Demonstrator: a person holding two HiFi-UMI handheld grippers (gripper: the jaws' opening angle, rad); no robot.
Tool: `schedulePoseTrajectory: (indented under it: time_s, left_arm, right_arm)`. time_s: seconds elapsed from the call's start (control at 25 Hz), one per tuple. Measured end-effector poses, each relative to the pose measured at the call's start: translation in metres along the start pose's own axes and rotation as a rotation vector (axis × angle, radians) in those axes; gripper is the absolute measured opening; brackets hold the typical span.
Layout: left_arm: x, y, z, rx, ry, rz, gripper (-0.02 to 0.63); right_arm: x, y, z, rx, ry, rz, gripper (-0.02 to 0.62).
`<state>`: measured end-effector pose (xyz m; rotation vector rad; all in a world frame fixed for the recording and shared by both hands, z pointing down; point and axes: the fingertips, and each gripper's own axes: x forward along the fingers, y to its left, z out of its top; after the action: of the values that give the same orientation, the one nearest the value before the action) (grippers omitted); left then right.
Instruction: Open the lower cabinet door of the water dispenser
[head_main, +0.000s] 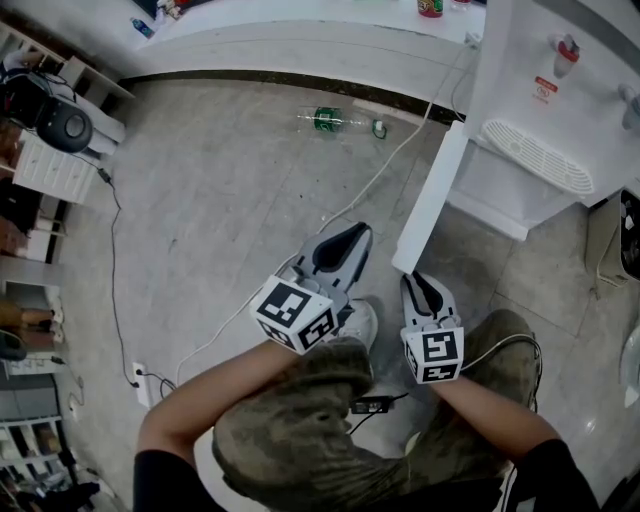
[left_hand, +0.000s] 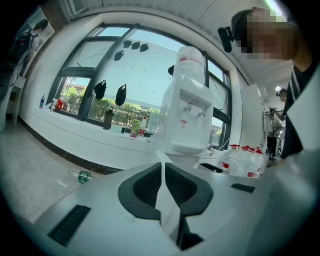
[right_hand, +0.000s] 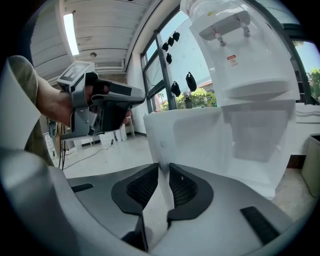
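Grey floor (head_main: 220, 200), one water dispenser (head_main: 560, 100), lower door (head_main: 430, 200) open, left fingers (left_hand: 147, 187) clenched empty, right fingers (right_hand: 142, 187) parted.

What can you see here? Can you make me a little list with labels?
machine: white water dispenser
door: lower cabinet door, swung open
right: right gripper, jaws a little apart, at the door's edge
left: left gripper, jaws together, holding nothing
floor: plastic bottle lying by the wall
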<state>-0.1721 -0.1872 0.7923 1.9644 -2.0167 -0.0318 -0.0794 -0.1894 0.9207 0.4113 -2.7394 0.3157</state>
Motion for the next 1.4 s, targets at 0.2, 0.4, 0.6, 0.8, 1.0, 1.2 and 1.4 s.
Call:
schedulePoseTrajectory:
  time_s: [0.2,0.4,0.6,0.8,1.0,1.2,1.4]
  left_arm:
    - [-0.003,0.004,-0.003,-0.007,0.0,0.008,0.021]
    - [-0.002,0.006,-0.002,-0.013,-0.006,0.01,0.021]
    - [-0.001,0.003,-0.005,-0.011,0.006,0.002,0.021]
    - [-0.006,0.007,-0.007,-0.047,-0.012,0.017,0.021]
    - [-0.006,0.02,-0.007,-0.065,-0.032,0.056,0.021]
    - [-0.011,0.035,0.0,-0.075,-0.062,0.101,0.021]
    - [-0.013,0.042,-0.001,-0.086,-0.068,0.118,0.021]
  right_arm:
    - [0.014,0.009,0.004,0.0,-0.01,0.015,0.06]
    - [0.023,0.016,0.007,0.009,-0.009,0.035,0.058]
    - [0.029,0.019,0.007,0.02,-0.012,0.046,0.058]
    - [0.035,0.025,0.009,0.042,-0.012,0.047,0.058]
    - [0.045,0.027,0.013,0.056,-0.024,0.043,0.058]
    - [0.055,0.033,0.016,0.062,-0.026,0.047,0.058]
    - [0.064,0.035,0.017,0.061,-0.023,0.05,0.057]
